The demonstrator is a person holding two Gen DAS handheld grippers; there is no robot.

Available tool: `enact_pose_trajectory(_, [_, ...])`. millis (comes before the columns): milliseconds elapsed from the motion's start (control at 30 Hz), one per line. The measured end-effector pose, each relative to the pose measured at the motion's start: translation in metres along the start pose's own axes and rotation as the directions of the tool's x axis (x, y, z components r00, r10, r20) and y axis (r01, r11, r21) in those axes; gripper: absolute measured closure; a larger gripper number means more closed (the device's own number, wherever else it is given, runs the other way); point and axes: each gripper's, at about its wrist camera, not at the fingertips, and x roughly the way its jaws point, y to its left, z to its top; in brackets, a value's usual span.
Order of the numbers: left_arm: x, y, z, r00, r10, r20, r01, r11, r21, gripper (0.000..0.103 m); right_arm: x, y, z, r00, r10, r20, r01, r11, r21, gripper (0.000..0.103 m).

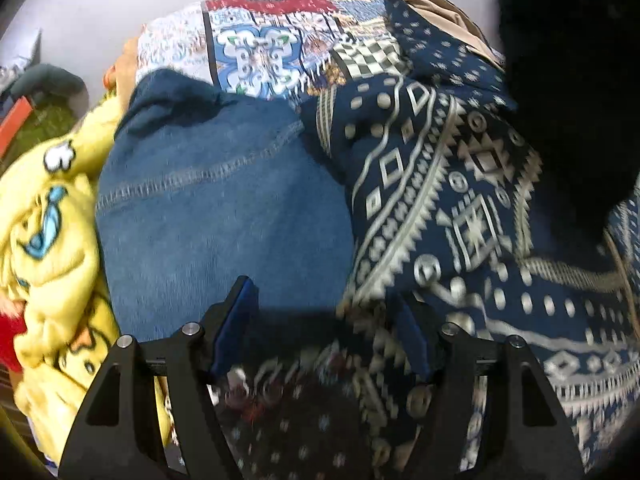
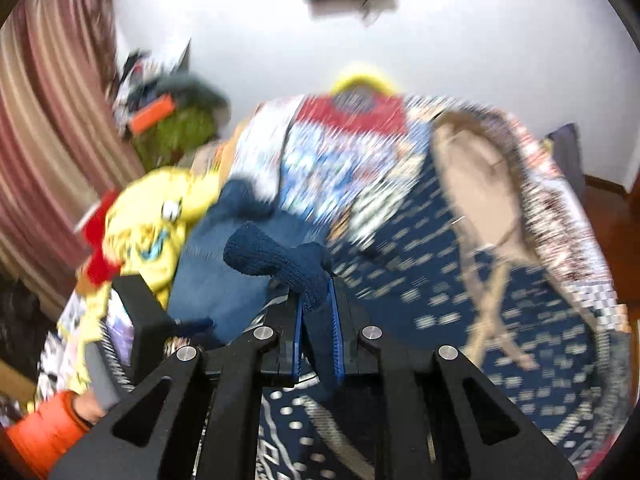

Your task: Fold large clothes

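**Two claws over a heap of clothes**

Left wrist view: the left claw (image 1: 320, 332) stands partly open above one blue denim garment (image 1: 224, 208), gripping nothing. One navy patterned cloth (image 1: 460, 208) lies just right of the denim, one yellow cartoon blanket (image 1: 52, 240) left of it, one patchwork quilt (image 1: 272, 40) beyond. No writing is readable.

Right wrist view: the right claw (image 2: 318, 320) is clamped on the denim garment's dark blue knitted cuff (image 2: 280, 264). One orange sleeve (image 2: 44, 432) shows at lower left. Motion blur hides any labels.
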Motion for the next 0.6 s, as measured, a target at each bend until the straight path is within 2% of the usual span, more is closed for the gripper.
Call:
enact_pose_trajectory(100, [-0.003, -0.008, 0.01, 0.999, 0.01, 0.039, -0.01, 1.0, -0.013, 0.063, -0.035, -0.025, 0.007, 0.995, -0.06, 0.074, 0.058, 0.998, 0.041, 0.092])
enact_pose_trajectory(167, [-0.009, -0.011, 0.014, 0.997, 0.013, 0.072, -0.011, 1.0, -0.025, 0.096, -0.052, -0.043, 0.005, 0.988, -0.113, 0.103, 0.106, 0.992, 0.069, 0.092])
enact_pose_trajectory(267, [-0.022, -0.011, 0.015, 0.99, 0.05, 0.136, -0.044, 0.998, -0.048, 0.097, -0.065, -0.07, -0.003, 0.977, -0.182, 0.112, 0.17, 0.979, 0.109, 0.092])
enact_pose_trajectory(333, [-0.03, -0.005, 0.012, 0.988, 0.054, 0.148, -0.044, 0.996, -0.071, 0.097, -0.069, -0.087, -0.012, 0.972, -0.214, 0.097, 0.198, 0.969, 0.148, 0.092])
enact_pose_trajectory(433, [-0.028, 0.003, 0.01, 0.992, 0.056, 0.116, -0.044, 0.994, -0.096, 0.097, -0.068, -0.115, -0.032, 0.97, -0.241, 0.045, 0.227, 0.953, 0.203, 0.092])
enact_pose_trajectory(600, [-0.012, -0.005, 0.002, 0.995, 0.078, 0.057, -0.073, 0.995, -0.072, 0.097, -0.054, -0.155, -0.073, 0.963, -0.259, -0.069, 0.268, 0.922, 0.279, 0.093])
